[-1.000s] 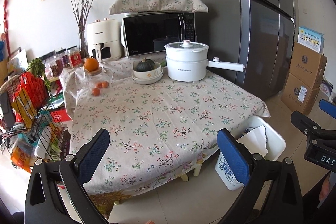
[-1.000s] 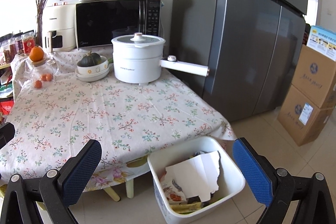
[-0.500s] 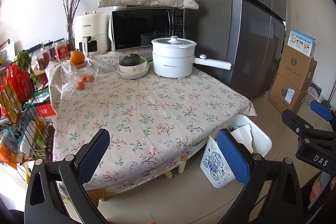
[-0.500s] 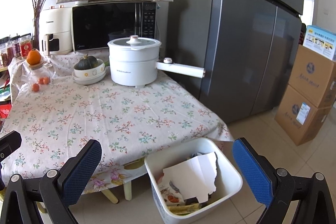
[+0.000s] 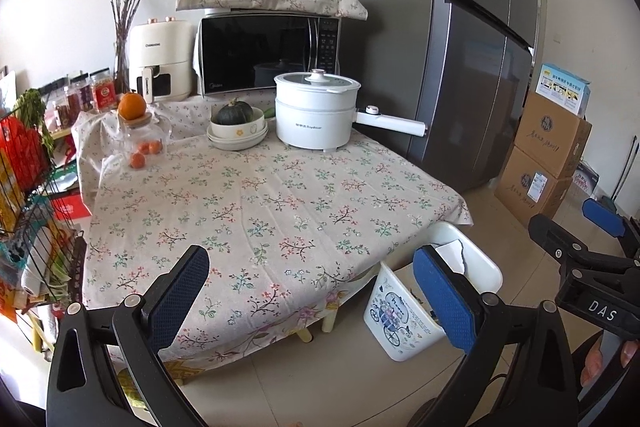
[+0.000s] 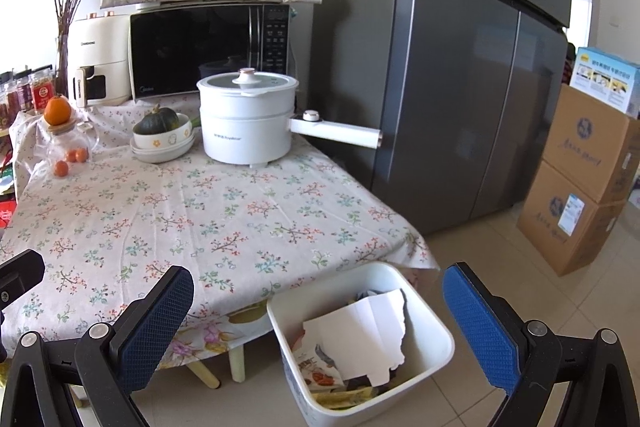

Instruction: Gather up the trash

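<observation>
A white trash bin (image 6: 436, 331) stands on the floor at the table's front right corner. It holds a torn white paper (image 6: 360, 335) and several wrappers. It also shows in the left wrist view (image 5: 400, 315). My left gripper (image 5: 316, 295) is open and empty, held back from the table's front edge. My right gripper (image 6: 320, 323) is open and empty, above and in front of the bin. The right gripper also shows at the right edge of the left wrist view (image 5: 592, 251).
A table with a floral cloth (image 6: 192, 211) carries a white electric pot (image 6: 248, 119), bowls with a squash (image 6: 160, 139), a glass jar with oranges (image 6: 64, 143), a microwave (image 6: 208, 47) and an air fryer (image 6: 100, 59). A grey fridge (image 6: 460, 67) and cardboard boxes (image 6: 580, 183) stand at the right. A wire rack (image 5: 28, 207) stands at the left.
Both grippers have drawn back from the table and risen a little; the table and bin look smaller and farther. Both stay open and empty.
</observation>
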Demonstrator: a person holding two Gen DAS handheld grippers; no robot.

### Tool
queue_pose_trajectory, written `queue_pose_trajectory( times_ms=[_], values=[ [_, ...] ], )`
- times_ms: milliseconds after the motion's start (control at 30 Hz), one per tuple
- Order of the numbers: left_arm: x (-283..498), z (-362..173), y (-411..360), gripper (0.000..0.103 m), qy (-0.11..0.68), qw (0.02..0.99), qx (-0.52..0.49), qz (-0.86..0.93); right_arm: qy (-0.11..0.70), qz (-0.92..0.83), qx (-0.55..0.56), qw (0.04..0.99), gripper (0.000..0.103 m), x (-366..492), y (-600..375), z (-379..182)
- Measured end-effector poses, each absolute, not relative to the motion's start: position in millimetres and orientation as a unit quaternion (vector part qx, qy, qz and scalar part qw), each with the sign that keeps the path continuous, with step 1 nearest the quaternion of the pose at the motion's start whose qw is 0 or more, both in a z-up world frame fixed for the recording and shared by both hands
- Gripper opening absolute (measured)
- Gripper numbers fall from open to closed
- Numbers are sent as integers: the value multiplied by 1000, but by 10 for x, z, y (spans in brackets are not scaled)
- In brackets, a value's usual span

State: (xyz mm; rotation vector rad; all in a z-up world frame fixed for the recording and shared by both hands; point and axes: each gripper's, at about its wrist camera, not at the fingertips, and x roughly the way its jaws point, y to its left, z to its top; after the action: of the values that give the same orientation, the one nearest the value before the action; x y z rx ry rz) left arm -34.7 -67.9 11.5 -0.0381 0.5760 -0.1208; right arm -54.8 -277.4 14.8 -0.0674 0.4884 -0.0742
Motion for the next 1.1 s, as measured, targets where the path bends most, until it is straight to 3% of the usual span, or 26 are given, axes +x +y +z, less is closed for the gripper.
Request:
queue_pose_trajectory(
  times_ms=[1100],
  values=[
    [-324, 45, -650, 103, 295, 953, -15, -60, 238, -42, -30, 970, 102, -563, -2798, 155]
  ],
)
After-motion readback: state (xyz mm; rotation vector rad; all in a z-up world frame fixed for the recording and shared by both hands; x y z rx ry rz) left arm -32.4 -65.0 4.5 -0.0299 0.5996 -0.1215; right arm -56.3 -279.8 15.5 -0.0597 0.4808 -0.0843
